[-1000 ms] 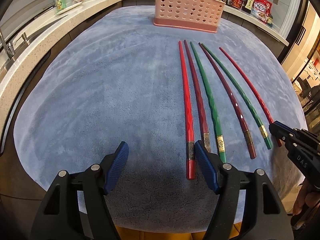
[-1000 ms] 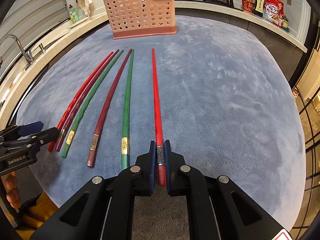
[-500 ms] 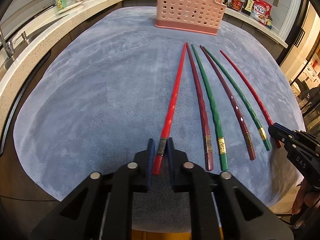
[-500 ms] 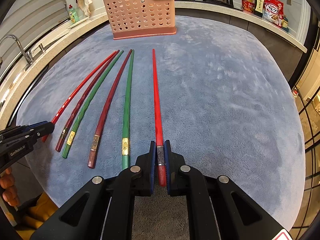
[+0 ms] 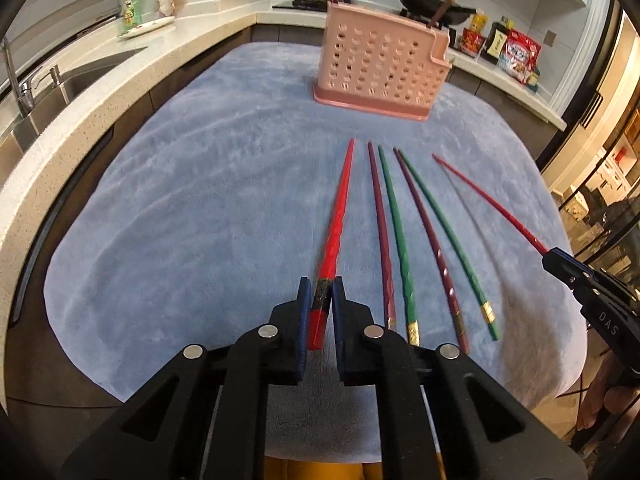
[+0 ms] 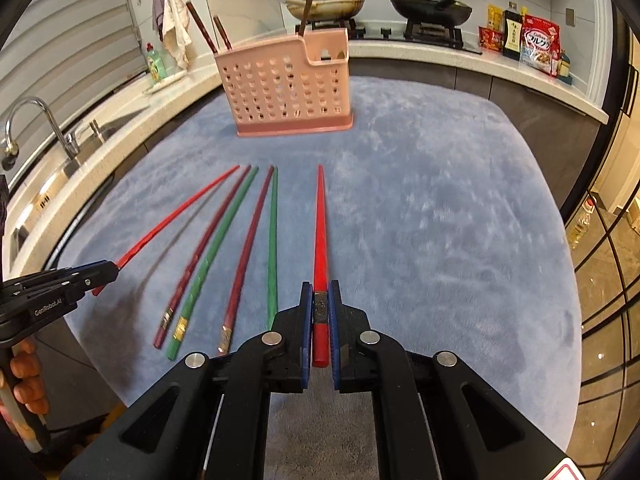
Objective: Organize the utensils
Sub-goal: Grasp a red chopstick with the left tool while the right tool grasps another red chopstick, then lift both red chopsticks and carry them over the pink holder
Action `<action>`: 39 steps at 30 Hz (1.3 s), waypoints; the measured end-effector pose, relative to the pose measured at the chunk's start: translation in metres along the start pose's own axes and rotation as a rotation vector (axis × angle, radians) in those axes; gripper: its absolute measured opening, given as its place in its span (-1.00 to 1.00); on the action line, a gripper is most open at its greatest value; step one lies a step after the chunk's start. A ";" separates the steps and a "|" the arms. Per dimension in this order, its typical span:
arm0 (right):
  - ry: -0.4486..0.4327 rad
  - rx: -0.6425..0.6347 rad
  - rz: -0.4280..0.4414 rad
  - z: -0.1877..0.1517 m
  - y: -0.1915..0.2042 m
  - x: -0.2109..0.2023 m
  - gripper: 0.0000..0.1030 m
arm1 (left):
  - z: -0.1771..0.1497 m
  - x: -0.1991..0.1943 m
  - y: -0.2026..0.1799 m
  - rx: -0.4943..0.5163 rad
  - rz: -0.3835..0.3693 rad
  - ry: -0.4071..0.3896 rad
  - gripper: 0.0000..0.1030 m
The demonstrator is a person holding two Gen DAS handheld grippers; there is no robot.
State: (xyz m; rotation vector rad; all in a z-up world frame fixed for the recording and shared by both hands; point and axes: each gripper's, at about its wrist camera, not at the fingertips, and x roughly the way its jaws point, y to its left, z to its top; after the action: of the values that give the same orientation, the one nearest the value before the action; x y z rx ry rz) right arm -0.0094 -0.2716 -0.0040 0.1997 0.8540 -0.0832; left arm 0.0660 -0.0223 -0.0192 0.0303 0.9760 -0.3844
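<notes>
Two red chopsticks are held, one in each gripper, both raised off a blue-grey fleece cloth and casting shadows on it. In the left wrist view, the left gripper is closed on the thick end of the left red chopstick, its blue pads pressing the banded part, and the thin tip points ahead toward a pink perforated utensil holder. In the right wrist view, the right gripper is likewise clamped on the thick end of the right red chopstick, whose tip points ahead, just right of the holder. Between the two grippers, four more chopsticks lie on the cloth in a loose fan, tips toward the holder. Counting outward from the left gripper, to its right, these are a dark maroon chopstick, a green chopstick, a second maroon chopstick and a second green chopstick. The holder stands upright at the far end of the cloth, well ahead of both grippers, with a few dark chopsticks already standing in it. Beyond it are a stove with a lidded pan and a black wok; a sink with a tap is far to the left.
</notes>
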 end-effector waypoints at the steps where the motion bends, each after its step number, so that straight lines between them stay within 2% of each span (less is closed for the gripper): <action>1: -0.011 0.001 0.002 0.004 0.000 -0.003 -0.87 | 0.004 -0.004 0.001 -0.005 -0.004 -0.012 -0.80; 9: -0.106 0.009 0.020 0.047 -0.001 -0.027 -0.87 | 0.045 -0.033 0.000 -0.014 -0.030 -0.101 -0.84; 11: -0.124 0.012 0.025 0.054 -0.001 -0.030 -0.87 | 0.055 -0.038 0.000 -0.010 -0.028 -0.122 -1.00; 17: -0.187 0.015 0.025 0.081 -0.001 -0.041 -0.87 | 0.087 -0.052 -0.002 0.009 -0.015 -0.189 -1.00; 20: -0.203 0.018 0.019 0.088 -0.003 -0.043 -0.87 | 0.095 -0.052 0.000 0.004 -0.027 -0.184 -0.97; 22: -0.205 0.020 0.019 0.088 -0.003 -0.045 -0.87 | 0.091 -0.050 0.005 -0.004 -0.027 -0.177 -0.95; 24: -0.202 0.021 0.018 0.086 -0.003 -0.045 -0.87 | 0.082 -0.043 0.009 0.002 -0.026 -0.154 -0.81; 26: -0.196 0.023 0.016 0.082 -0.002 -0.045 -0.87 | 0.067 -0.032 0.015 -0.003 -0.016 -0.115 -0.41; 29: -0.190 0.036 0.018 0.078 -0.004 -0.046 -0.87 | 0.040 -0.012 0.022 -0.011 -0.018 -0.054 -0.16; 36: -0.187 0.039 0.015 0.074 -0.003 -0.048 -0.87 | -0.007 0.026 0.023 0.009 -0.016 0.072 -0.17; 39: -0.186 0.040 0.014 0.073 -0.004 -0.048 -0.87 | -0.016 0.037 0.024 0.010 -0.013 0.108 -0.35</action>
State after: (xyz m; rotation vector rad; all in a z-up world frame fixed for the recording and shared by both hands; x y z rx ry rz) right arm 0.0128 -0.2907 0.0784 0.2322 0.6656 -0.1040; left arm 0.0802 -0.0080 -0.0621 0.0536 1.0813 -0.4028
